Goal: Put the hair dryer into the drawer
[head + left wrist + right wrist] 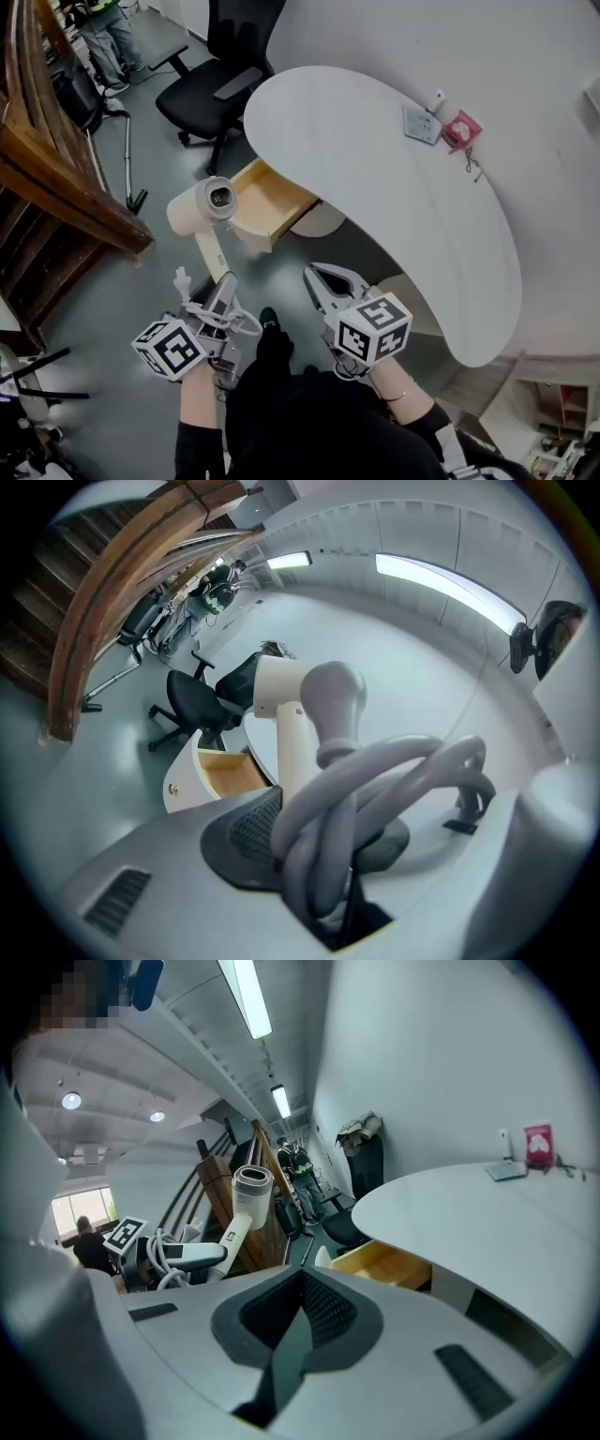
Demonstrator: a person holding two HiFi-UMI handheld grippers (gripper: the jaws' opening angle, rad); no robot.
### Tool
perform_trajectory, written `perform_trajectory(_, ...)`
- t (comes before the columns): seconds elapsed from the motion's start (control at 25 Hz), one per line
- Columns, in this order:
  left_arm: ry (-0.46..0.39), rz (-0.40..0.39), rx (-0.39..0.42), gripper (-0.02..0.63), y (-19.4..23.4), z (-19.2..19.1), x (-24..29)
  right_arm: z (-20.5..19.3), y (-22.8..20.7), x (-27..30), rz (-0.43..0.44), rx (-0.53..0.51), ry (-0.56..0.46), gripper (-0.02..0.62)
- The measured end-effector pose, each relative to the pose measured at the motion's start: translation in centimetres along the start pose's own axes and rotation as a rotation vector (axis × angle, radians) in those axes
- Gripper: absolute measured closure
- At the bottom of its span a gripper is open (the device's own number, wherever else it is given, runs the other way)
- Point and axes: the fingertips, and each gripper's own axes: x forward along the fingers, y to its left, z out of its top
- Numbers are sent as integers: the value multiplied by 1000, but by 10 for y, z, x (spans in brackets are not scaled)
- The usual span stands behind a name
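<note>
holding the hair dryer [208,201] off the floor by its handle and coiled cord [375,780], clamped between the left gripper [223,289] fingers, with the barrel just beside the open drawer [272,199] under the desk [394,187] left edge. alongside, near the desk's front edge, right gripper [326,284] with fingers pressed together on nothing.

A curved white surface [394,187] stands against a white wall [525,56] on a grey floor [141,272]. A black office chair [211,89] sits near wooden stairs [56,187]; strip lights [246,997] glow overhead.
</note>
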Motion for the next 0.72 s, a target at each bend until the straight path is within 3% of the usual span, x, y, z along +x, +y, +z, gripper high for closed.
perform_trajectory(0.32, 64, -19, -7, 451, 40, 35, 33, 19, -11, 51, -57, 30, 11, 592)
perform_trajectory(0.72, 200, -24, 57, 451, 72, 53, 60, 28, -27, 79, -136, 64, 25, 592)
